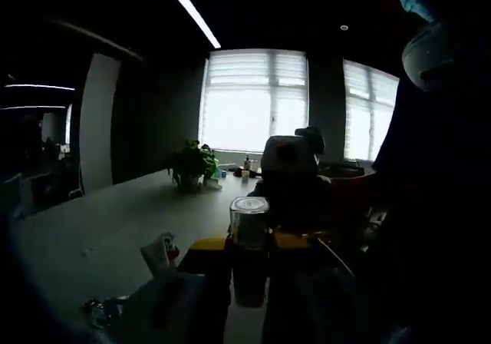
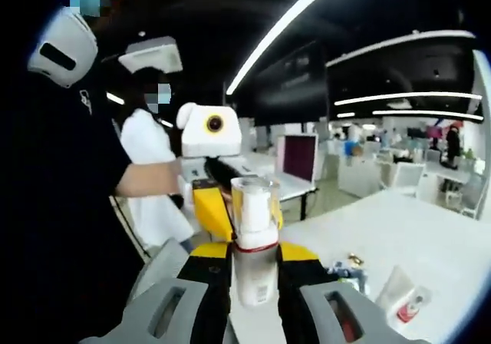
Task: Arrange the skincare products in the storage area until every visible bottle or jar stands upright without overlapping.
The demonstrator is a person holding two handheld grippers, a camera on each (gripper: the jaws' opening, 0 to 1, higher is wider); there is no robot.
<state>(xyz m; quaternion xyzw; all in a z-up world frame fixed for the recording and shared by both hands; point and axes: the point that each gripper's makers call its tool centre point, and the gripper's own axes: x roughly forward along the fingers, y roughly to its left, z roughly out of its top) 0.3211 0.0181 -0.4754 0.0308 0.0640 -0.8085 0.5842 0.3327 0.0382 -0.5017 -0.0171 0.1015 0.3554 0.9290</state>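
Both hand-held grippers, left (image 1: 249, 263) and right (image 2: 255, 271), clamp one clear-capped bottle (image 2: 255, 240) at frame centre; label unreadable.

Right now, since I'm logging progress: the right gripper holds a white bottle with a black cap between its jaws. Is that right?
Not quite. The cap is clear, not black, as the right gripper view shows. The rest stands: the right gripper holds the white bottle between its jaws.
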